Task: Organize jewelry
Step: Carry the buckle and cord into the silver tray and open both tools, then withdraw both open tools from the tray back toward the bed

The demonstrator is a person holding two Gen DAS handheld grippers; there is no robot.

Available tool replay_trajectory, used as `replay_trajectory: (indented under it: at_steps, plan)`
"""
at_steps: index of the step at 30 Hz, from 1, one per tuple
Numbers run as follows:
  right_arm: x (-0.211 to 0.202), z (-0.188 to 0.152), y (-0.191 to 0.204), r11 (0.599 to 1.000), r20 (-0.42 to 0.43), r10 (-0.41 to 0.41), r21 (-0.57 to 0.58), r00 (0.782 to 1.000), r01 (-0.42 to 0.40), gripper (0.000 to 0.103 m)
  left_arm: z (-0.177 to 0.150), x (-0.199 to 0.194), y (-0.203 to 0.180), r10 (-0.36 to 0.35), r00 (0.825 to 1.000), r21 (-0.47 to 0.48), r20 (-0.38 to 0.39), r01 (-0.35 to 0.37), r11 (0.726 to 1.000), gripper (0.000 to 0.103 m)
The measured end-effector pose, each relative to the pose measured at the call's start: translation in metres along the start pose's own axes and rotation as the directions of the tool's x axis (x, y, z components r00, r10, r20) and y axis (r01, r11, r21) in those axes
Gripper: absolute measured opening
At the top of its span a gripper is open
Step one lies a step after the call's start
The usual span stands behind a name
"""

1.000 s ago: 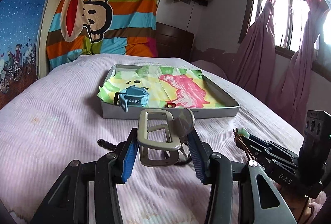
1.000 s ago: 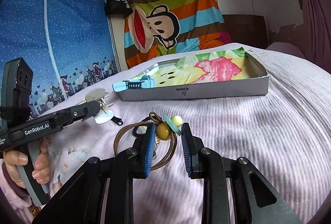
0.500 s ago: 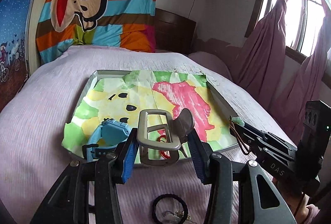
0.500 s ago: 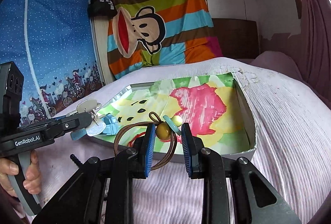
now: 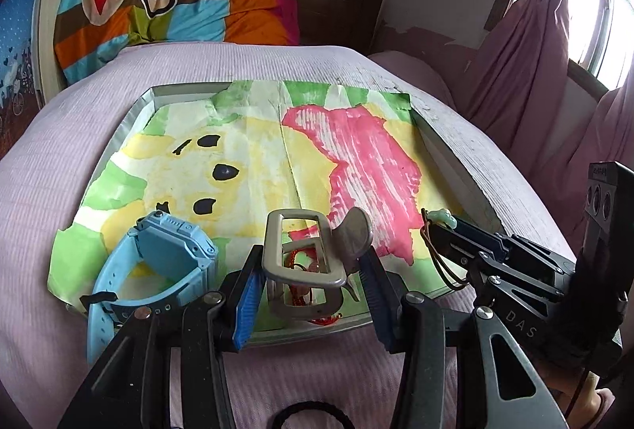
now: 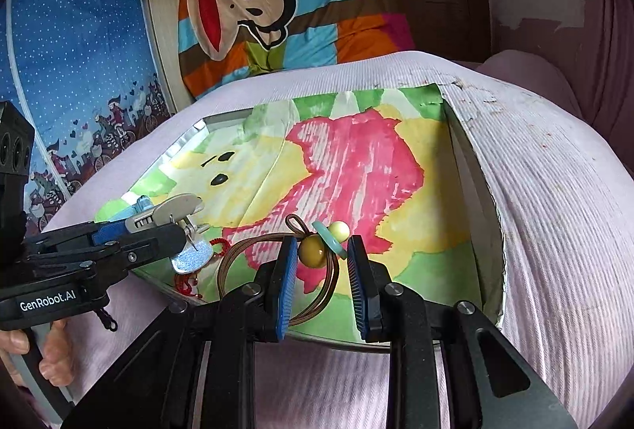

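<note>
Bedspread-borne shallow grey tray (image 5: 130, 116): your left gripper (image 5: 309, 294) clamps the grey metal clip (image 5: 305, 262), right gripper (image 6: 321, 278) clamps the brown beaded hair tie (image 6: 317, 250); lower and release both next.

A home bedroom: bed (image 5: 277, 68), curtains (image 5: 527, 52), cartoon blanket (image 6: 277, 1).

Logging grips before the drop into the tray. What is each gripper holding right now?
Left gripper: shut on the silver metal clip.
Right gripper: shut on the brown beaded hair tie.
</note>
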State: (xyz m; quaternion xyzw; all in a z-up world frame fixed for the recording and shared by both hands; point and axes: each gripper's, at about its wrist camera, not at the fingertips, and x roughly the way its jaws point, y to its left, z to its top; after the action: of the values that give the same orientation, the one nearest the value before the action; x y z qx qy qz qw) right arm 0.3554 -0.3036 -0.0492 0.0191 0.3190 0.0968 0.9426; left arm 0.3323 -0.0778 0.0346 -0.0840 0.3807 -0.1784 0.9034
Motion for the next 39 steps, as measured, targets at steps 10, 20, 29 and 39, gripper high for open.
replay_trajectory:
  at_steps: [10, 20, 29, 39]
  plan:
    - [0.015, 0.002, -0.001, 0.999, -0.080, -0.034, -0.023, 0.996, 0.032, 0.023, -0.006, 0.005, 0.012, -0.011, 0.999, -0.058, -0.039, 0.009, 0.998, 0.045]
    - [-0.003, -0.004, -0.006, 0.998, -0.027, -0.051, -0.027, 0.998, 0.051, 0.041, -0.016, -0.015, 0.016, -0.031, 0.999, -0.103, 0.019, 0.033, 0.994, 0.059]
    - [-0.052, -0.019, -0.010, 0.998, 0.164, -0.059, 0.007, 0.985, 0.058, 0.072, -0.030, -0.051, 0.010, -0.009, 0.989, -0.083, 0.147, 0.021, 0.996, 0.074]
    - [-0.110, -0.038, -0.006, 1.000, 0.356, -0.025, 0.008, 0.934, 0.023, 0.102, -0.052, -0.102, 0.004, 0.043, 0.940, -0.027, 0.339, -0.036, 0.999, 0.103]
